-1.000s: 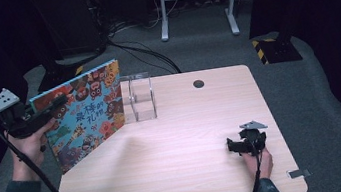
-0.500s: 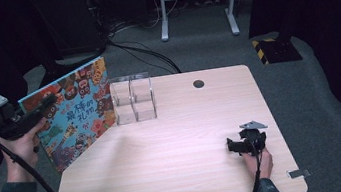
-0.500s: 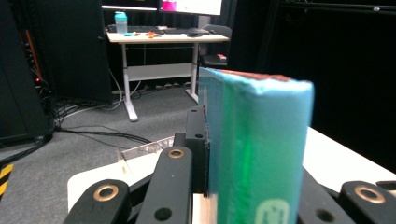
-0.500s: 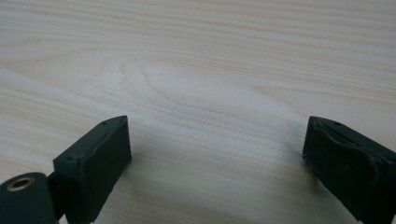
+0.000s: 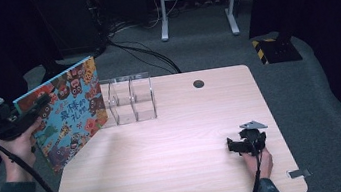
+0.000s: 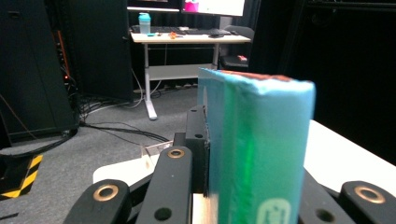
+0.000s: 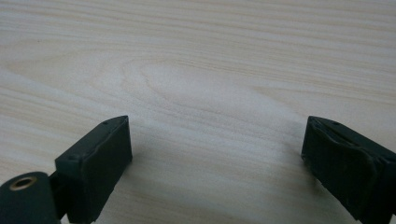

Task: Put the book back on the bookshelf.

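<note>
Above table's (image 5: 176,150) left edge, left tongs (image 5: 41,105) clamp picture book (image 5: 67,113); right tongs (image 5: 238,145) wide.

Book (image 5: 67,113) stands left of rack (image 5: 128,99) on table (image 5: 180,145).

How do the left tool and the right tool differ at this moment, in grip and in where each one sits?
The left tool is shut on the picture book, whose teal spine stands between its jaws in the left gripper view; the right tool is open, with bare table between its jaws. The left tool is held up at the table's left edge; the right tool sits low at the near right. Both are black and hand-held.
</note>
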`<act>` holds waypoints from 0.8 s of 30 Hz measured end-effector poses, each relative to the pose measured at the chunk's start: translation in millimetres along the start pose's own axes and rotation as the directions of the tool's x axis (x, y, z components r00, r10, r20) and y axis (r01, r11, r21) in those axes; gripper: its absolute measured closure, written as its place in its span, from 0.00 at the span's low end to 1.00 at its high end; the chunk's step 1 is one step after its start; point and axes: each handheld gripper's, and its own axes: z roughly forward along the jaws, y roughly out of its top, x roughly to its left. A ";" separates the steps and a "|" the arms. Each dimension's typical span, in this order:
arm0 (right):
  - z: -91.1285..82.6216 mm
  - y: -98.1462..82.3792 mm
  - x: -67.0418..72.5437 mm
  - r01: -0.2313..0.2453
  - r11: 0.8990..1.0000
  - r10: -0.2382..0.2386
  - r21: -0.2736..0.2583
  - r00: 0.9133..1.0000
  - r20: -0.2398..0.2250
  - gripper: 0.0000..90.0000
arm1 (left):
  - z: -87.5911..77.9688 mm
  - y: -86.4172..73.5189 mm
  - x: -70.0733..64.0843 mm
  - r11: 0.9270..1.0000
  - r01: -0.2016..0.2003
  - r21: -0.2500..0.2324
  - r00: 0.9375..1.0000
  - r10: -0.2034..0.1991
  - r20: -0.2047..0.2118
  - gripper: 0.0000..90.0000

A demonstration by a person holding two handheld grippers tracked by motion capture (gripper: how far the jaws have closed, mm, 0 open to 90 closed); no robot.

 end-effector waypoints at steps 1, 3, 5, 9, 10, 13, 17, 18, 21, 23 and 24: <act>0.0 0.0 0.0 0.000 1.000 0.000 0.000 1.000 0.000 0.09 | 1.7 -0.8 0.5 1.000 0.003 -0.003 1.000 -0.003 -0.003 0.89; -0.3 0.1 0.5 -0.007 1.000 0.007 0.003 1.000 0.004 0.09 | 6.1 -2.3 1.3 1.000 0.007 -0.003 1.000 -0.007 -0.008 0.89; -0.3 0.0 0.4 -0.007 1.000 0.007 0.002 1.000 0.005 0.10 | 11.1 -4.1 1.9 1.000 0.011 0.001 1.000 -0.011 -0.013 0.89; -0.4 0.0 0.3 -0.011 1.000 0.011 0.001 1.000 0.006 0.10 | 21.8 -9.4 1.2 1.000 0.006 -0.003 0.999 -0.006 -0.038 0.89; -0.4 0.0 0.1 -0.011 1.000 0.011 0.001 1.000 0.005 0.10 | 24.0 -10.6 0.7 1.000 0.000 -0.002 0.999 0.000 -0.043 0.89; -0.2 0.1 0.3 -0.009 1.000 0.009 0.000 1.000 0.005 0.10 | 30.1 -14.6 1.4 1.000 -0.005 -0.005 0.998 0.005 -0.055 0.89; 0.3 0.4 0.0 -0.002 1.000 0.002 -0.003 1.000 0.002 0.10 | 36.1 -19.0 6.4 1.000 0.010 -0.024 0.998 -0.011 -0.063 0.89; 0.1 0.4 0.4 -0.007 1.000 0.007 0.000 1.000 0.002 0.10 | 37.4 -19.9 7.1 1.000 0.011 -0.025 0.998 -0.012 -0.065 0.89; 0.2 0.5 0.3 -0.005 1.000 0.005 -0.001 1.000 0.002 0.10 | 43.1 -23.0 8.5 1.000 0.005 -0.029 0.997 -0.008 -0.079 0.89; 0.1 0.5 0.5 -0.006 1.000 0.006 -0.001 1.000 0.003 0.11 | 46.3 -25.0 8.8 0.999 0.009 -0.038 0.996 -0.012 -0.089 0.89; 0.1 0.4 0.6 -0.008 1.000 0.008 -0.001 1.000 0.003 0.11 | 47.9 -26.0 9.2 0.999 0.006 -0.042 0.996 -0.010 -0.092 0.89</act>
